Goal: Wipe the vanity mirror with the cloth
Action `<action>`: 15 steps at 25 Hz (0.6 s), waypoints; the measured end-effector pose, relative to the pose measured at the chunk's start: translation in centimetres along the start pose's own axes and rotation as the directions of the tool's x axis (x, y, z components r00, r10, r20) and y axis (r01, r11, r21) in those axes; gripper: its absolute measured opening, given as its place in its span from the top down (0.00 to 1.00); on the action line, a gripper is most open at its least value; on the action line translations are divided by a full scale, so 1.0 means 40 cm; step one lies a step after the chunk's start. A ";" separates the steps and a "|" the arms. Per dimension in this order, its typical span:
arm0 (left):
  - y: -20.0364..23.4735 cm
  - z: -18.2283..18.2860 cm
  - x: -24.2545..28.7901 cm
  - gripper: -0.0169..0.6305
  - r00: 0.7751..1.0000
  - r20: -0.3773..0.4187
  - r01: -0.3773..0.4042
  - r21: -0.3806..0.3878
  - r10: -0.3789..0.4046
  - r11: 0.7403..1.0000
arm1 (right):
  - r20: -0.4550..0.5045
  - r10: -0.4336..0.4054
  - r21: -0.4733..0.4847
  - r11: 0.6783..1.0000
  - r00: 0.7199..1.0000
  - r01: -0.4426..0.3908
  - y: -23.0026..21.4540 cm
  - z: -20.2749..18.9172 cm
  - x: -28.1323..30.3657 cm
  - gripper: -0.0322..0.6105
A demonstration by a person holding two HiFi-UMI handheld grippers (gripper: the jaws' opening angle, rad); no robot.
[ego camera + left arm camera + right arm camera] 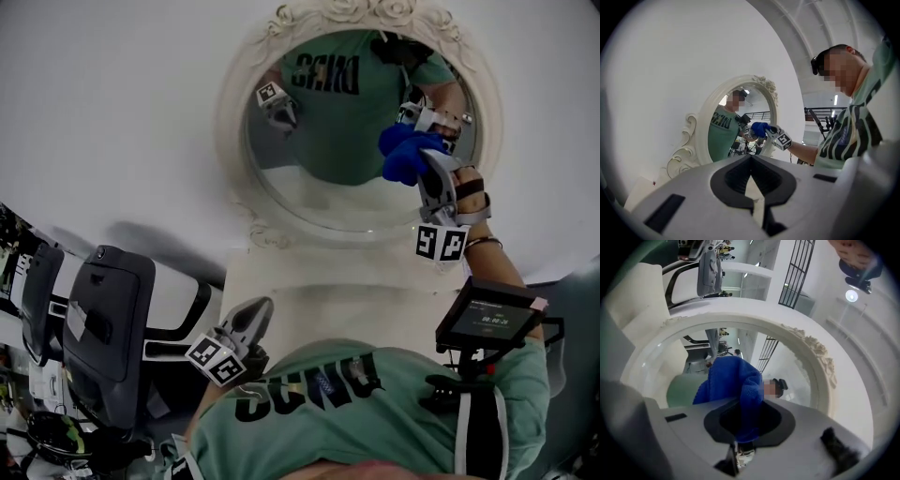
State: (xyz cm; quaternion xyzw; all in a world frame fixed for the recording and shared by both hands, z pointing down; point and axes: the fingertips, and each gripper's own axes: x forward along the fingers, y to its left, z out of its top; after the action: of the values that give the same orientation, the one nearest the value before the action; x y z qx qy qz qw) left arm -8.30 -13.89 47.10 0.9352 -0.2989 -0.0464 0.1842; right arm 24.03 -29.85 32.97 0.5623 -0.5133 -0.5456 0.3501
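Observation:
The oval vanity mirror [342, 131] in an ornate white frame [246, 192] leans on the white wall. My right gripper [419, 161] is shut on a bunched blue cloth [405, 153], which is pressed to the right side of the glass. In the right gripper view the cloth [735, 385] fills the jaws, with the mirror [797, 366] just behind. My left gripper [254, 313] hangs low at the left, well short of the mirror, shut and holding nothing. In its view the mirror [740, 136], the cloth [759, 128] and the right gripper [769, 131] all show.
Below the mirror lies a white vanity top [309, 286]. Black and white exercise machines [108, 328] stand at the left. A small screen [487, 317] on a mount sticks out by my right arm. The mirror reflects the person and the left gripper.

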 end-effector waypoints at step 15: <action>-0.013 0.006 -0.007 0.96 1.000 -0.009 -0.007 0.007 0.007 1.000 | -0.166 0.507 -0.028 0.855 0.846 -0.518 0.644 -0.147 -0.184 0.88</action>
State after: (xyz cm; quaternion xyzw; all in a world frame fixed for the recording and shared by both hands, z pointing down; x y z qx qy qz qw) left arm -8.28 -13.39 46.69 0.9350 -0.3014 -0.0404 0.1824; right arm 25.62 -29.66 60.37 0.4323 -0.5963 -0.4058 0.5413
